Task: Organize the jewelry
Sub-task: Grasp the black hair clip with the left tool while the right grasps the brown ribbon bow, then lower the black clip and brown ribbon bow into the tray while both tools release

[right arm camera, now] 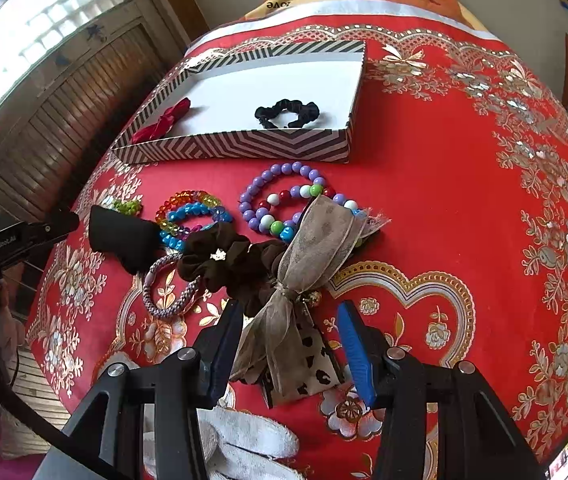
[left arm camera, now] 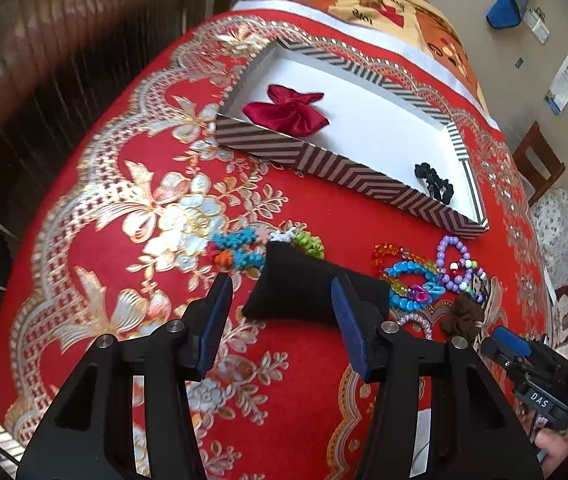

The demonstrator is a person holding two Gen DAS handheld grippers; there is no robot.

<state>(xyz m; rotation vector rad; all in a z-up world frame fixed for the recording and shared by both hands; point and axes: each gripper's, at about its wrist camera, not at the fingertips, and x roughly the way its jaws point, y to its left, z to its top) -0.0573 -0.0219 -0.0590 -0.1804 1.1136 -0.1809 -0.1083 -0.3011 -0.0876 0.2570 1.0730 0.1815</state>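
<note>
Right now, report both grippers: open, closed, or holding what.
Left gripper: open, holding nothing, poised over the black cushion.
Right gripper: open, holding nothing, straddling the sheer ribbon bow.

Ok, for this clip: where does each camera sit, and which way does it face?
Left wrist: on the left gripper, facing the black cushion and striped box; right gripper at right edge.
Right wrist: on the right gripper, over the ribbon bow; left gripper at left edge.
Shared: box, cushion, bead bracelets.
</note>
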